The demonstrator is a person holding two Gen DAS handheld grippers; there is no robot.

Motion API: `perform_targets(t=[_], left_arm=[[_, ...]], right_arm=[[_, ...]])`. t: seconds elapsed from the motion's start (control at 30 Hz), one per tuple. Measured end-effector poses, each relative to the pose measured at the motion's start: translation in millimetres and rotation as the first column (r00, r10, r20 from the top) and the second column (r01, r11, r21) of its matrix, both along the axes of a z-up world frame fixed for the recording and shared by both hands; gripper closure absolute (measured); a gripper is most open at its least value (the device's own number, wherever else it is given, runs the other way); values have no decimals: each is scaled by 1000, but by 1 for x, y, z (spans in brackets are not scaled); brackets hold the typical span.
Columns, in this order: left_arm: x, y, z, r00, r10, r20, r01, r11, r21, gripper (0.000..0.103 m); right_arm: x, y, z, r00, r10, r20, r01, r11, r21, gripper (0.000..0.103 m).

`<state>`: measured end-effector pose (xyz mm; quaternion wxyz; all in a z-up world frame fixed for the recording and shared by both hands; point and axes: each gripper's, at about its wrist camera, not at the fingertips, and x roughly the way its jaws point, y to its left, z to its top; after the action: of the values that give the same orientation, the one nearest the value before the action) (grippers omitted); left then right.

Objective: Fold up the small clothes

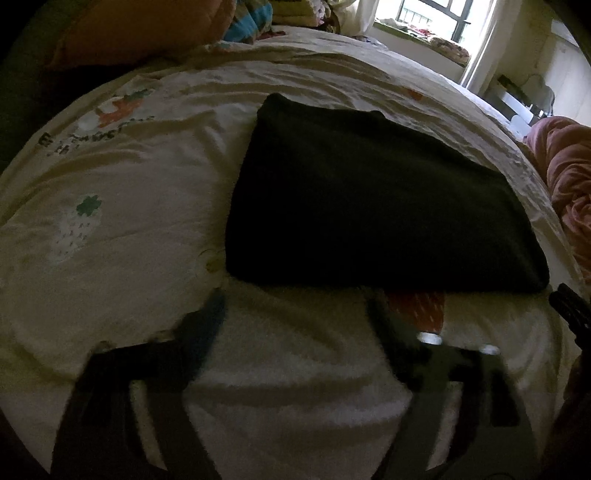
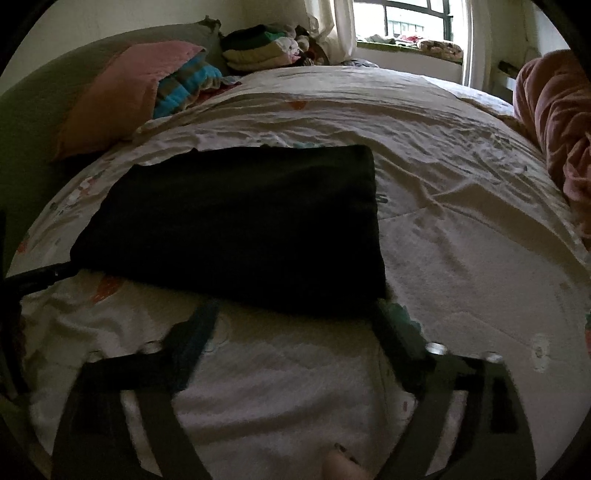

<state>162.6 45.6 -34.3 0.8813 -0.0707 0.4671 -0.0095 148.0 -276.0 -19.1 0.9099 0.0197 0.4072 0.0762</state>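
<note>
Left claw (image 1: 295,314): jaws spread wide, empty, angled downward. Right claw (image 2: 295,321): jaws spread wide, empty, angled downward, nothing between the fingers.

Bed sheet (image 2: 461,229): we see pale, creased cloth with small fruit prints spread beneath and ahead of the fingers.
Pink pillow (image 2: 122,92): we find it far ahead of the fingers and to their left, leaning on a dark green headboard (image 2: 33,110).
Striped blanket (image 2: 184,86): blue and brown, bunched just right of that pillow.
Clothes pile (image 2: 266,48): we see stacked folded items beyond the blanket, near the corner.
Window (image 2: 406,18): bright, far ahead, with a cluttered sill.
Pink bedding (image 1: 569,177): we see it crumpled at the bed's right edge, right of the fingers.
</note>
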Motion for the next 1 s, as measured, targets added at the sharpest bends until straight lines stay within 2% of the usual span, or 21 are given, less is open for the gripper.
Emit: perform_targets(t=[0.13,0.3,1.0], left_arm=[[-6,0,6,1000,-11,14,11,1000,0,26],[-15,0,14,999,-17,35,17,1000,-2,10],[-41,3,30,997,-32,64,33,999,-9,10]], right_arm=[[-7,6,4,1000,10,18,-10,1000,-14,8],[-12,13,10,999,25,35,-24,999,-21,7],[-30,53,28,992,104,66,-101,994,-46,5]])
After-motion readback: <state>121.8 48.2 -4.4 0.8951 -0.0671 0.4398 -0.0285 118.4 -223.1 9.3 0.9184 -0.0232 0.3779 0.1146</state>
